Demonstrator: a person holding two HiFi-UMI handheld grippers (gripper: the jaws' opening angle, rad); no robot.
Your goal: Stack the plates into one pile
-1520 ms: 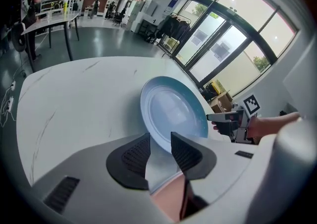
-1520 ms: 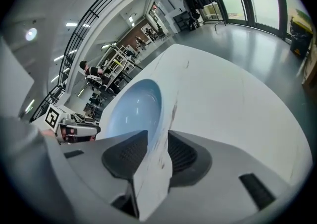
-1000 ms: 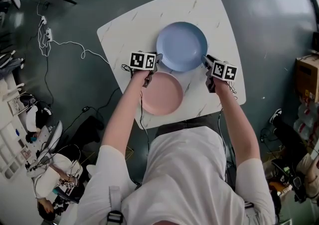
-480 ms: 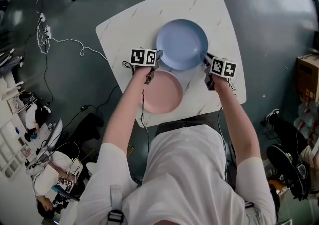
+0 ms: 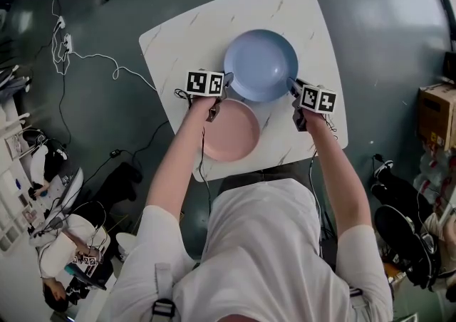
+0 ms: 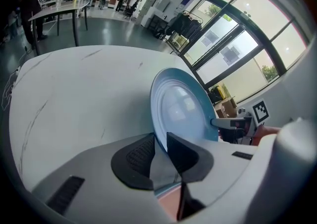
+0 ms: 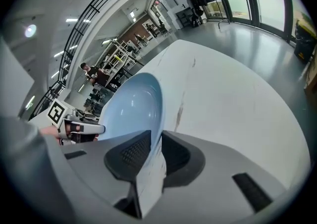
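A blue plate point(image 5: 261, 64) rests on the white marble table point(image 5: 185, 43), with a pink plate point(image 5: 231, 132) nearer me, close beside it. My left gripper point(image 5: 226, 85) is at the blue plate's left rim and my right gripper point(image 5: 291, 85) at its right rim. In the left gripper view the blue plate point(image 6: 183, 109) has its rim pinched between the closing jaws of the left gripper point(image 6: 159, 151). In the right gripper view the opposite rim of the blue plate point(image 7: 133, 109) is clamped the same way by the right gripper point(image 7: 156, 151), whose jaws are also closing.
The table's near edge point(image 5: 271, 164) runs just below the pink plate. White cables point(image 5: 92, 64) trail over the grey floor on the left. A cardboard box point(image 5: 434, 110) stands at the right, and a seated person point(image 5: 53, 271) is at the lower left.
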